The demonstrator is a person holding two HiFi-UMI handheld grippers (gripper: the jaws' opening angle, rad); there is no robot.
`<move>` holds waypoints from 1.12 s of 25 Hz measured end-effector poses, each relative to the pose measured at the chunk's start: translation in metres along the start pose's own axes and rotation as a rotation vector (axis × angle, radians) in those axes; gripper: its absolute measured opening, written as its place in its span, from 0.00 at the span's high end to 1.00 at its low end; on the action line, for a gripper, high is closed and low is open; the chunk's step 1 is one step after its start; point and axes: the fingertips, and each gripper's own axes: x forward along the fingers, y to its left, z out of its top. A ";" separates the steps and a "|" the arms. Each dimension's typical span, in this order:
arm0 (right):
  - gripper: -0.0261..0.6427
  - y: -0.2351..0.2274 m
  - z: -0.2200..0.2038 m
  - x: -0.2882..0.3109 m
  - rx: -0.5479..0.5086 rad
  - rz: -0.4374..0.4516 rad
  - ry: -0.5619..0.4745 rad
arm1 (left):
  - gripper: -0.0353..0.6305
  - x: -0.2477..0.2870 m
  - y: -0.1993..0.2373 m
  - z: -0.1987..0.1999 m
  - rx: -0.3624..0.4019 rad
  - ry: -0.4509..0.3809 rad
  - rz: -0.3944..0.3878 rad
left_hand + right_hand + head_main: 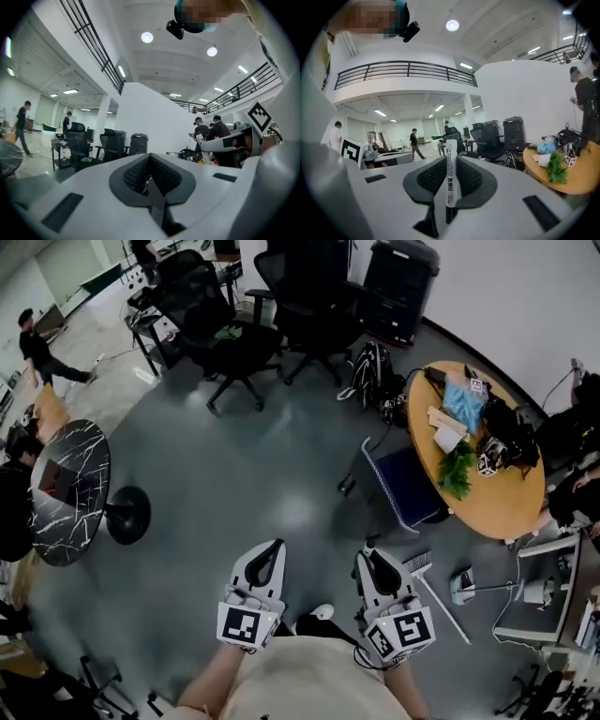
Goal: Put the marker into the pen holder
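Note:
A white marker with black print stands upright between the jaws of my right gripper, which is shut on it. My left gripper is shut with nothing in it. In the head view both grippers are held low and close to the person's body, the left gripper beside the right gripper, over grey floor. An oval wooden table stands far to the right. On it a small dark cup with a square marker, also in the right gripper view, may be the pen holder.
A blue chair stands against the wooden table, which also bears a green plant and papers. Black office chairs are at the back. A round black marble table is at left. A broom lies on the floor by my right gripper.

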 end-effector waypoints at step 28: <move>0.85 0.437 -0.022 0.312 -0.182 0.854 0.168 | 0.93 -0.307 0.401 0.006 -0.069 -0.078 0.916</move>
